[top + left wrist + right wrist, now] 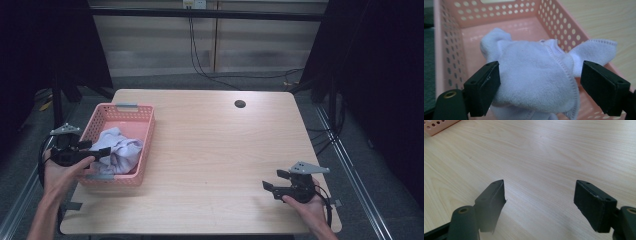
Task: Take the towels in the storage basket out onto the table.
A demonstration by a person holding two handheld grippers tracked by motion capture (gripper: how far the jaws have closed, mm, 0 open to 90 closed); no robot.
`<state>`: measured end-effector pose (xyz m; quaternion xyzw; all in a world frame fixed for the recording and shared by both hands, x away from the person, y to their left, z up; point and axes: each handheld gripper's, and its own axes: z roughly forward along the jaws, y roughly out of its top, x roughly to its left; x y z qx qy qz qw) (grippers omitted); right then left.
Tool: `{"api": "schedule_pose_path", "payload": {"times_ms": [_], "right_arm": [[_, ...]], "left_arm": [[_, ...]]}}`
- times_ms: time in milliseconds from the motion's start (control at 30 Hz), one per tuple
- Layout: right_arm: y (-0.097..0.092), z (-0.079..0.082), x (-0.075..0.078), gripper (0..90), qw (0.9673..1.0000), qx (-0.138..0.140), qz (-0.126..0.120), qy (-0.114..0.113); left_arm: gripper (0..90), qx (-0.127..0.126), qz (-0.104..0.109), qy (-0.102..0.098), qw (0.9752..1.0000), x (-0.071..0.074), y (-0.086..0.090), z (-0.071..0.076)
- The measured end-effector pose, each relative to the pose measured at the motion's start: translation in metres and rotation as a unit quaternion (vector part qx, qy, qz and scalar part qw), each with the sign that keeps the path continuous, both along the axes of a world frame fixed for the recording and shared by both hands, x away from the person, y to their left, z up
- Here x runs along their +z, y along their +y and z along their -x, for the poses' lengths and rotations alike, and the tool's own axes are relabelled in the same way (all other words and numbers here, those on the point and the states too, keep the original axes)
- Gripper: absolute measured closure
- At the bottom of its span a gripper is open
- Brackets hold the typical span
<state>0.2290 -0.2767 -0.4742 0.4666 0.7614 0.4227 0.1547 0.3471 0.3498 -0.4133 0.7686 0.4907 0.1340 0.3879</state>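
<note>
A pink perforated basket [148, 137] stands at the table's left edge with a crumpled white cloth [120, 147] lying in it. My left gripper [97, 148] reaches over the basket's near left side. In the left gripper view its jaws stand wide apart either side of the white cloth [534, 65], which rests against the basket [499, 12] wall; one corner of the cloth laps over the right rim. My left gripper [540, 82] is open. My right gripper [272, 180] hovers low over the bare tabletop at the near right, open [540, 197], nothing between its jaws.
The light wooden table [215, 145] has a small round cable hole [240, 104] near its far edge. A corner of the pink basket [439, 126] shows far off in the right gripper view. Dark curtains and floor cables surround the table.
</note>
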Motion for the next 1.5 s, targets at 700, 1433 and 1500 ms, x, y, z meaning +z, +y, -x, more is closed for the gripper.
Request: {"api": "schedule_pose_path", "payload": {"times_ms": [700, 1433, 1500], "right_arm": [[0.001, 0.000, -0.001, 24.2, 0.9999, 0.011, 0.003, 0.002], [0.004, -0.003, -0.002, 23.9, 0.9995, 0.031, -0.001, 0.006], [0.005, -0.003, -0.002, 23.9, 0.9994, 0.032, 0.001, 0.008]], "left_arm": [[0.0, -0.032, -0.123, 0.156, 0.9795, -0.028, -0.020, -0.049], [0.0, -0.049, -0.235, 0.224, 0.9445, -0.052, -0.049, -0.071], [0.3, -0.037, -0.240, 0.226, 0.9433, -0.052, -0.052, -0.071]]}}
